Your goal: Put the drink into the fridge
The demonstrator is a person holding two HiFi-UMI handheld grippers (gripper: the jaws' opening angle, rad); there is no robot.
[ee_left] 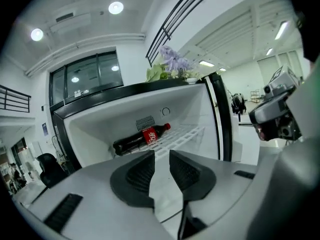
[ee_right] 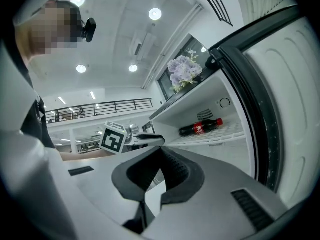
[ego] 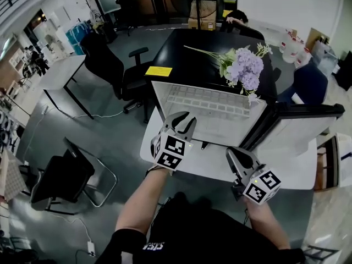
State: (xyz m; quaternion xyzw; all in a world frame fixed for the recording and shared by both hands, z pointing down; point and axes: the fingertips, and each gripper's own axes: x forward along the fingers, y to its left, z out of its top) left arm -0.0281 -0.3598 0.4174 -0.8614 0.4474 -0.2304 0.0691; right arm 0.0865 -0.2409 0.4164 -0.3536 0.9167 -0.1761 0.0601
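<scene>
A cola bottle (ee_left: 142,138) with a red label and cap lies on its side on the white wire shelf inside the open fridge (ego: 209,111); the right gripper view shows the bottle (ee_right: 201,128) too. It is hidden in the head view. My left gripper (ego: 184,121) hovers in front of the fridge opening, short of the bottle. Its jaws are drawn together to a narrow slit with nothing between them (ee_left: 161,155). My right gripper (ego: 237,155) hangs lower right, near the fridge door (ego: 297,122), shut and empty (ee_right: 160,151).
The fridge door stands swung out to the right. Purple flowers (ego: 242,67) lie on the fridge top. Behind is a black table (ego: 187,48) with a yellow sheet (ego: 158,70). Black chairs (ego: 110,65) stand to the left, and a person (ego: 236,18) sits at the far end.
</scene>
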